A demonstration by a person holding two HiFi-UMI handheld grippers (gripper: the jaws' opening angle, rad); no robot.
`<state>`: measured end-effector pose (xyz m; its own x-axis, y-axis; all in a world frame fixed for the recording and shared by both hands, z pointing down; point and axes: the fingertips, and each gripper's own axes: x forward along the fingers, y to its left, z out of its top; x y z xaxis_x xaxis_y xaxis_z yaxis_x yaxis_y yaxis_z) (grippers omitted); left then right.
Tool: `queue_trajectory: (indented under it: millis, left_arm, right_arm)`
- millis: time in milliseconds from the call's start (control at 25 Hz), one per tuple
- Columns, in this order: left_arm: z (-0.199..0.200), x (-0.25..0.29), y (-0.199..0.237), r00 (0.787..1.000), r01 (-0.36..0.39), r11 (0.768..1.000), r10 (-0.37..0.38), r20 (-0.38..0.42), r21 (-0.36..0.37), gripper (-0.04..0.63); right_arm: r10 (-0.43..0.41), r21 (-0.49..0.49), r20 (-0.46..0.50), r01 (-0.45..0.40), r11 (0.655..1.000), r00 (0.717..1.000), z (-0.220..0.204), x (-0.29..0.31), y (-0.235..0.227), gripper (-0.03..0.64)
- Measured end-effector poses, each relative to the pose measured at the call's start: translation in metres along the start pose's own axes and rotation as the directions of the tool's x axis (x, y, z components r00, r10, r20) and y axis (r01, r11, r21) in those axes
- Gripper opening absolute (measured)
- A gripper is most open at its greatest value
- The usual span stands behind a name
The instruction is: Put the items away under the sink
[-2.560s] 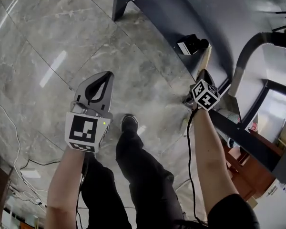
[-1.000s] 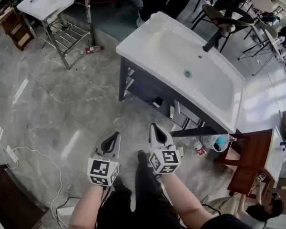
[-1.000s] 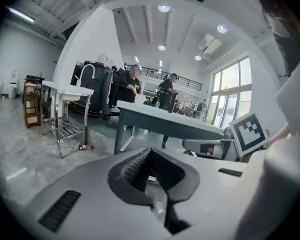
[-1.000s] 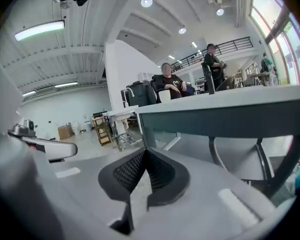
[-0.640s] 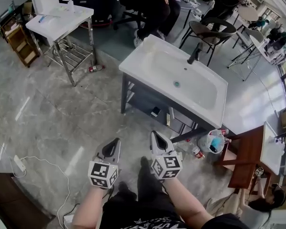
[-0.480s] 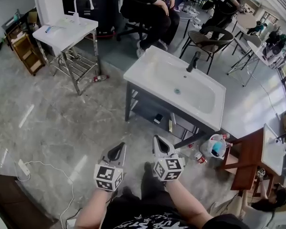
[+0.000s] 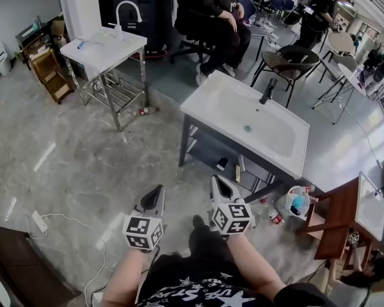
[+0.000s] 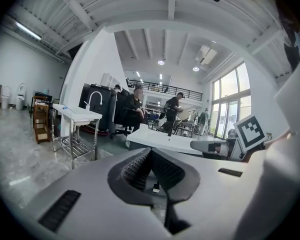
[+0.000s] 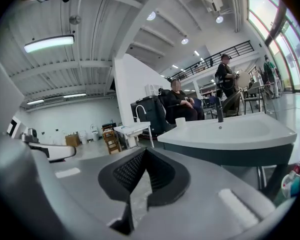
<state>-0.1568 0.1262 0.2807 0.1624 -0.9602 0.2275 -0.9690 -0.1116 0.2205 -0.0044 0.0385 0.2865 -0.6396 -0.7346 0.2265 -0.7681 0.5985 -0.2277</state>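
The white sink (image 7: pixel 246 125) sits on a dark cabinet (image 7: pixel 208 147) with an open shelf below. A small dark item (image 7: pixel 223 164) and a pale upright one (image 7: pixel 238 169) stand on that shelf. My left gripper (image 7: pixel 157 191) and right gripper (image 7: pixel 215 181) are side by side in front of my body, short of the cabinet, both shut with nothing in them. In the left gripper view the jaws (image 8: pixel 151 152) meet at their tips, and the sink (image 8: pixel 165 140) lies ahead. The right gripper view shows the same closed tips (image 9: pixel 142 152) and the sink (image 9: pixel 230 133) to the right.
A plastic bag with a blue item (image 7: pixel 293 203) and bottles (image 7: pixel 275 217) lie on the floor right of the cabinet, beside a brown wooden stand (image 7: pixel 329 226). A second small sink on a metal frame (image 7: pixel 104 48), a seated person (image 7: pixel 211 15), chairs (image 7: pixel 293 59) and a floor cable (image 7: pixel 57 221) surround me.
The right gripper has come away from the shelf under the sink. Both grippers now sit close to my body, and the view has pulled back to take in the whole room.
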Motion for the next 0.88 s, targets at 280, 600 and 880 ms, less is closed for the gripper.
queue_trajectory:
  millis: [280,600,880]
  left_arm:
    - [0.014,0.05,0.03,1.0,-0.009,0.999,0.01,-0.026,0.034,0.009]
    - [0.048,0.168,0.053,0.998,-0.03,0.999,0.032,-0.055,0.041,0.009]
    - [0.082,0.262,0.066,0.998,-0.035,0.998,0.038,-0.05,0.052,0.009]
  right_arm:
    - [-0.007,0.022,0.009,0.007,1.0,1.0,0.016,0.065,-0.033,0.003]
    - [-0.034,0.008,0.055,0.033,0.999,0.998,0.071,0.163,-0.106,0.003]
    - [-0.003,-0.074,0.061,0.007,0.997,0.998,0.109,0.239,-0.146,0.003]
